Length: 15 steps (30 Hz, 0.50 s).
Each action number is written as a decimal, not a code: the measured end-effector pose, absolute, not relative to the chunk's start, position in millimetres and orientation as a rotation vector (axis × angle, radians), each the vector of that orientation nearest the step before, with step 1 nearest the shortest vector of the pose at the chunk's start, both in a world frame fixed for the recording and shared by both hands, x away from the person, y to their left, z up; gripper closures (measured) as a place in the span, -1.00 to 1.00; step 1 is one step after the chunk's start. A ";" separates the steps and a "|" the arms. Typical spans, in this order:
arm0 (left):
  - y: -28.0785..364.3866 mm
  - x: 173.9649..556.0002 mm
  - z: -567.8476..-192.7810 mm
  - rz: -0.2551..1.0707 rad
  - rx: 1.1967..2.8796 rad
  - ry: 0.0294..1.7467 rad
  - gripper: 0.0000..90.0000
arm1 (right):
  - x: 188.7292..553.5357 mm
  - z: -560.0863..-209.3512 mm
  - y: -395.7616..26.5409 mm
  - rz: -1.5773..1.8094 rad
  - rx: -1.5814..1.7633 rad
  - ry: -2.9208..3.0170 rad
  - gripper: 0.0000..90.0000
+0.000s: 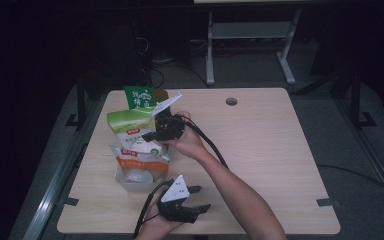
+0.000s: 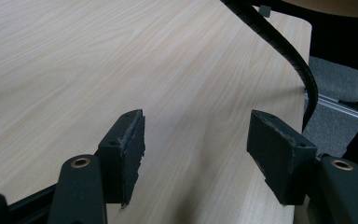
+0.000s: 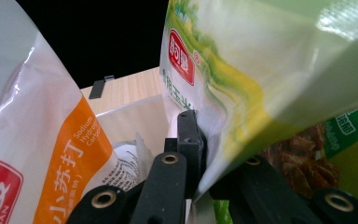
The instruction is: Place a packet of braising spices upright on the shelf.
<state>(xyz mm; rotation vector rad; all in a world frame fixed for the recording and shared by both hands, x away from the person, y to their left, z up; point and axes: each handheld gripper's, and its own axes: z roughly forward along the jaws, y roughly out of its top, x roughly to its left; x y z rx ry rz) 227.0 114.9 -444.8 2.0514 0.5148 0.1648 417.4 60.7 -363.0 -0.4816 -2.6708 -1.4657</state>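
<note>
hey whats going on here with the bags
A person works at a light wooden table with a hand-held gripper in each hand. The right hand-held gripper is shut on the edge of a glossy pale green and white food pouch, held over a shallow white box that also holds an orange and white pouch. A dark green packet stands behind them. The left hand-held gripper rests open near the table's front edge, holding nothing.

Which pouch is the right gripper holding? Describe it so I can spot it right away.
On the left half of the wooden table, pouches stand in a white bin. The right gripper pinches the pale-green pouch, between the orange-banded pouch and the dark-green bag.
</note>
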 end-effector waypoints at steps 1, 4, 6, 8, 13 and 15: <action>114.9 226.9 -445.0 0.163 2.052 0.515 -0.20 | 416.8 -363.4 60.5 -1.473 -0.486 -2.668 0.91; 114.5 227.0 -445.2 0.163 2.055 0.511 -0.20 | 413.9 -365.9 59.7 -1.476 -0.470 -2.684 0.90; 114.3 227.0 -445.0 0.165 2.053 0.510 -0.20 | 411.9 -366.9 60.3 -1.476 -0.466 -2.675 0.89; 114.3 226.5 -444.7 0.164 2.050 0.510 -0.20 | 411.7 -366.8 59.2 -1.476 -0.456 -2.679 0.85; 113.9 226.6 -445.4 0.161 2.052 0.509 -0.20 | 411.5 -364.5 51.7 -1.463 -0.447 -2.664 0.83; 113.7 226.3 -444.9 0.160 2.052 0.507 -0.20 | 409.1 -366.2 52.3 -1.450 -0.440 -2.682 0.88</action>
